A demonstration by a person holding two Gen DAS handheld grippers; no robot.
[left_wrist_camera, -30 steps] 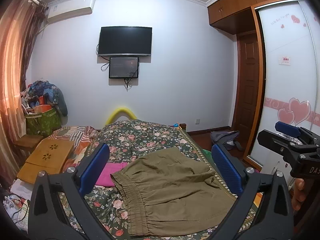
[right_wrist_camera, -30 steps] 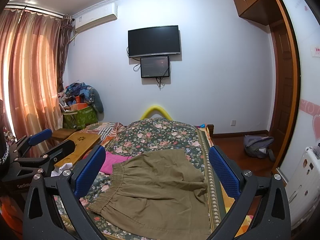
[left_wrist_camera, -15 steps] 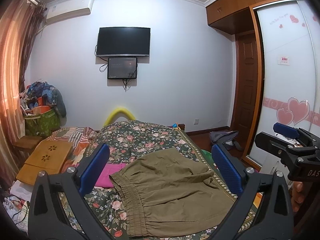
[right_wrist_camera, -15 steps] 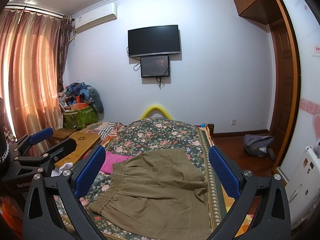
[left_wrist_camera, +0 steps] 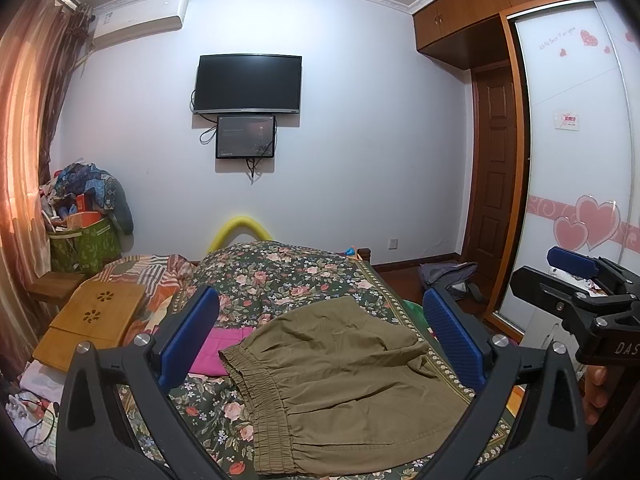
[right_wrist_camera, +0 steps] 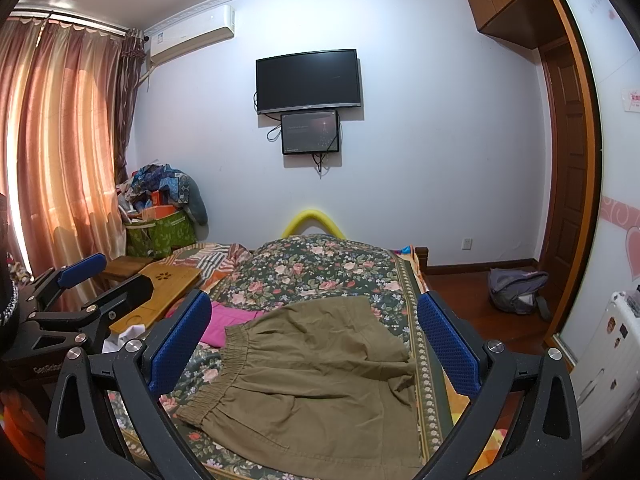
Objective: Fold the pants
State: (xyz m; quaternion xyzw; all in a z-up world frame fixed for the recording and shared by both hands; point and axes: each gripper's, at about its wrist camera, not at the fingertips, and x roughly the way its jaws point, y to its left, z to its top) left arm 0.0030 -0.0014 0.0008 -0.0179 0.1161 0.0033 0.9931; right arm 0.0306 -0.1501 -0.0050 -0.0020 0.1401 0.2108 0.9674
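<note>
Olive-green pants [left_wrist_camera: 340, 384] lie on the floral bedspread [left_wrist_camera: 280, 272], folded into a short, wide shape with the elastic waistband at the left. They also show in the right wrist view [right_wrist_camera: 316, 380]. My left gripper [left_wrist_camera: 320, 340] is open and empty, held above and in front of the pants. My right gripper [right_wrist_camera: 316, 340] is open and empty too, at a similar height. The right gripper shows at the right edge of the left wrist view [left_wrist_camera: 580, 280], and the left gripper at the left edge of the right wrist view [right_wrist_camera: 80, 296].
A pink cloth [left_wrist_camera: 220, 352] lies left of the pants. A wooden lap table [left_wrist_camera: 92, 320] sits at the bed's left side. A grey backpack [right_wrist_camera: 516, 288] lies on the floor by the wardrobe. A cluttered green bag [left_wrist_camera: 84, 244] stands by the curtain.
Both grippers have barely shifted; the left wrist view has drifted slightly. The pants have not moved.
</note>
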